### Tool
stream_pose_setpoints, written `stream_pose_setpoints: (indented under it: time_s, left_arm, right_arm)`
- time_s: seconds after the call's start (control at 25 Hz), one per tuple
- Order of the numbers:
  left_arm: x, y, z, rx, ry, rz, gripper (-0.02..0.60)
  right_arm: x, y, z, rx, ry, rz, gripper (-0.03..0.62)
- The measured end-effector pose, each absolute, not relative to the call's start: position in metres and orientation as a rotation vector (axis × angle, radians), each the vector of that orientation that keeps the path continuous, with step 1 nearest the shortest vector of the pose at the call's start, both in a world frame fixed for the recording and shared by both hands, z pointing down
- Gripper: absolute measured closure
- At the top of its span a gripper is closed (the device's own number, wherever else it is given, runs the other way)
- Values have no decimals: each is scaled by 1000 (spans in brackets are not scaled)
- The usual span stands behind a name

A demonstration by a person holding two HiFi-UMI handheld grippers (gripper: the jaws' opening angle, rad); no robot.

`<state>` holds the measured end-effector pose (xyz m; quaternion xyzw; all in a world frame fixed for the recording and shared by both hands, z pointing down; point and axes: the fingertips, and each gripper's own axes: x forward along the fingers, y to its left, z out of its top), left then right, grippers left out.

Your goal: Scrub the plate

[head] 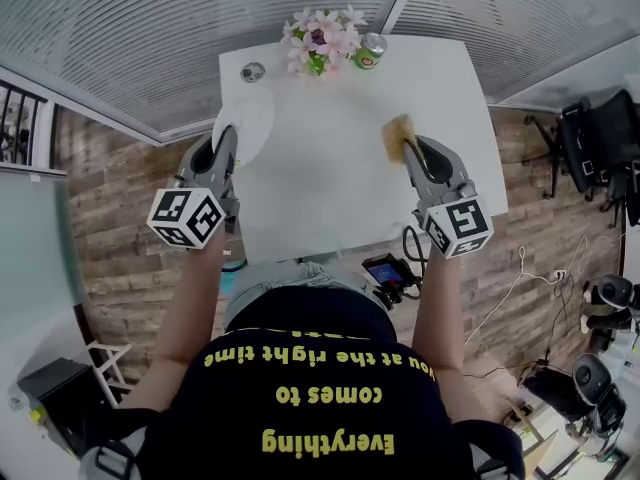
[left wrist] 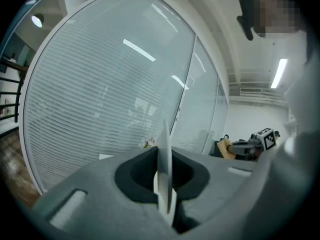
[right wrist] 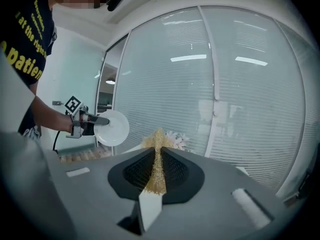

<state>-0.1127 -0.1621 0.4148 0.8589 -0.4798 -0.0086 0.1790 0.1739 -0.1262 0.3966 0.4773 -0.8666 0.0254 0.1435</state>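
One white rectangular table (head: 350, 183) stands on wood-plank flooring beside glazed walls with slatted blinds.

One person stands at its near edge in a black T-shirt (head: 320, 408) with yellow lettering. The words "Everything comes to" and "at the right time" can be read; the rest is cut off.

Two hand-held grippers are present, each carrying one cube with black-and-white square markers.

The left gripper (head: 224, 140) has its jaws clamped on the rim of the one round white plate (head: 245, 126). The plate is raised at the table's left edge, and the left gripper view shows it edge-on between the pads.

The right gripper (head: 411, 154) has its jaws pinched on one yellow-brown mesh scouring pad (head: 398, 136), held over the table's right side. The right gripper view shows the pad squeezed flat between the pads.

Plate and pad are well apart. The plate's face is turned towards the right gripper.

At the table's far edge stand:
- one bunch of pink and white flowers (head: 322, 38);
- one green can (head: 370, 50) just beside the flowers, its label too small to read;
- one small round grey item (head: 252, 71), which cannot be identified.
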Motion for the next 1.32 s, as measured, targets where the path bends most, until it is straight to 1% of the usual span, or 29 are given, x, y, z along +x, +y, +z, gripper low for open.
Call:
stream_pose_setpoints:
  time_s: [0.28, 0.68, 1.32]
  left_arm:
    - [-109, -163, 403, 2508, -1405, -11, 561]
    - [-108, -164, 397, 2544, -1430, -18, 561]
    - [-103, -159, 399, 2547, -1426, -6, 561]
  right_arm:
    - [192, -134, 371, 1576, -2534, 25, 557]
    - [189, -136, 368, 1611, -2500, -39, 557]
    - [188, -136, 367, 1657, -2518, -3, 557]
